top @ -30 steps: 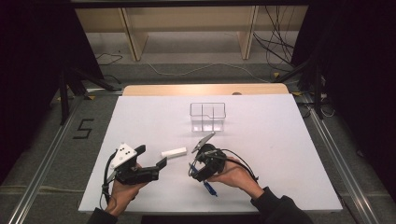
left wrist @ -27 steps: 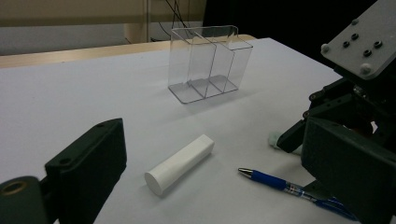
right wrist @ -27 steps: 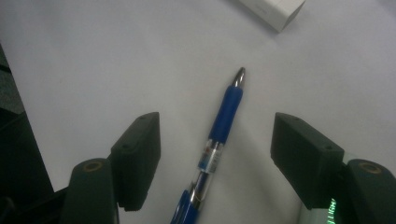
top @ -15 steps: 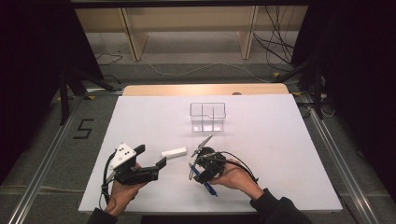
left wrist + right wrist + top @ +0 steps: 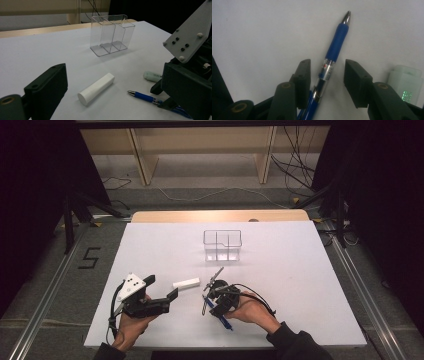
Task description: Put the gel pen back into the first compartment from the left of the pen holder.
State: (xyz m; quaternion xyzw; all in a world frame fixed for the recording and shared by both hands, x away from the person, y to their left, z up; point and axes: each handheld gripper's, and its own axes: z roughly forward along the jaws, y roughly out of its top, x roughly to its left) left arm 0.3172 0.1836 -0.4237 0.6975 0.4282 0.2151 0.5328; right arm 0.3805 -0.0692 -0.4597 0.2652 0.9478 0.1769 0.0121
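Observation:
A blue pen (image 5: 334, 47) lies flat on the white table (image 5: 280, 285), its tip pointing away. My right gripper (image 5: 327, 72) is open and points down over the pen, one jaw on each side of the clear barrel, not pressing it. From above, the right gripper (image 5: 214, 304) sits over the pen (image 5: 227, 324) at the front middle. My left gripper (image 5: 161, 288) is open with nothing in it, just left of a white cylindrical stick (image 5: 186, 283). In the left gripper view the stick (image 5: 96, 88) lies just ahead of that gripper's finger (image 5: 47, 87).
A clear plastic organiser (image 5: 222, 245) with compartments stands upright farther back at the table's middle. A pale green block (image 5: 405, 83) lies beside the right jaw, the same pale green block (image 5: 152, 76) lying near the pen in the left gripper view. Dark floor and cables surround the table.
The right gripper has sunk slightly toward the pen. The left gripper and the white stick have not moved.

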